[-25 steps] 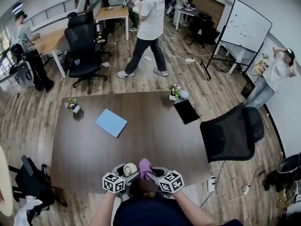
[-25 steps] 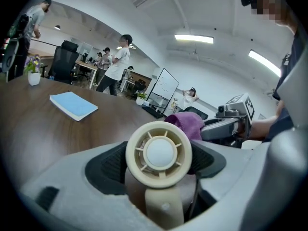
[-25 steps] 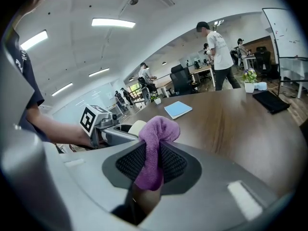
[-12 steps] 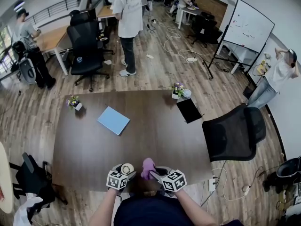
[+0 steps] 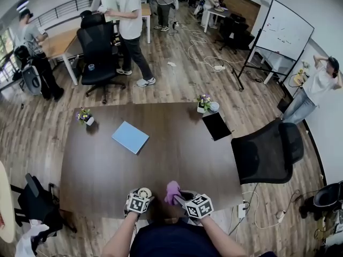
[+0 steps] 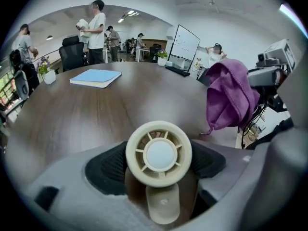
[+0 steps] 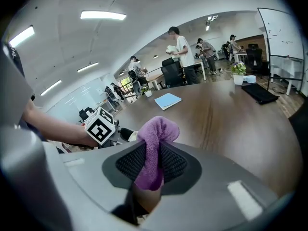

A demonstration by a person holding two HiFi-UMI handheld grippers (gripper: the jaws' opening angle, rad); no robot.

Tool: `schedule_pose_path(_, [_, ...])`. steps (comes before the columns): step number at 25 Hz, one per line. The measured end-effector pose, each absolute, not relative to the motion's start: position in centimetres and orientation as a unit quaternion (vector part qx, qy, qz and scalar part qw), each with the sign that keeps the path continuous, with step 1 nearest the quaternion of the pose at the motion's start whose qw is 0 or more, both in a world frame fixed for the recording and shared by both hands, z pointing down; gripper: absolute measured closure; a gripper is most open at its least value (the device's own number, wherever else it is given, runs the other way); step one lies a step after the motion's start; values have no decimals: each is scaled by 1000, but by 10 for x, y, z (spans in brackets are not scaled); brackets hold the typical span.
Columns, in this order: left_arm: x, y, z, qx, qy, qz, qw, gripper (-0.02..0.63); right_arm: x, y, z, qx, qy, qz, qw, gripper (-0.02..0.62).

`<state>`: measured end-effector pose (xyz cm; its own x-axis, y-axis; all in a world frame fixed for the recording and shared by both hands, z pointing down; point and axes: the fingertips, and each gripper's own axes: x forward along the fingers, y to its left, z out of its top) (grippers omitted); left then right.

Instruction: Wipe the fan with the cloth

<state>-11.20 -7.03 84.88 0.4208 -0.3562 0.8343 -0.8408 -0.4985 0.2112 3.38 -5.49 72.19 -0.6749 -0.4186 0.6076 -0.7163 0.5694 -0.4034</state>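
A small cream hand fan [image 6: 159,154] with a round grille faces the camera in the left gripper view, its handle clamped between the left gripper's [image 6: 156,165] black pads. In the head view the fan [image 5: 144,193] sits at the table's near edge, just left of the purple cloth [image 5: 172,190]. The right gripper [image 7: 150,165] is shut on that purple cloth [image 7: 154,143], which bunches up above its pads. In the left gripper view the cloth [image 6: 231,97] hangs to the right of the fan, a little apart from it.
A dark wooden table [image 5: 161,159] carries a blue notebook [image 5: 130,137], two small flower pots [image 5: 83,115] [image 5: 202,104] and a black tablet [image 5: 216,126]. A black mesh chair [image 5: 268,151] stands at the right. Several people and office chairs are beyond the table.
Both grippers have dropped slightly toward the table's near edge, the left one with the fan tipping further down. A person in white behind the table has walked to the left.
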Motion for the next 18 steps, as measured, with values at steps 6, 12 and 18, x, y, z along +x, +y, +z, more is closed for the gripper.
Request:
schedule_pose_path(6, [-116,-67,869,756,-377,421,330,227,41,-56,731,346,-843,331,243,502])
schedule_pose_path(12, [-115,-67,876,750,-372,440,325,227,46,-55,740,349,-835,337,259,502])
schedule_pose_path(18, [-112,-63,879,745,-374,444,327,227,45,-50,748,342,-832,342,270,502])
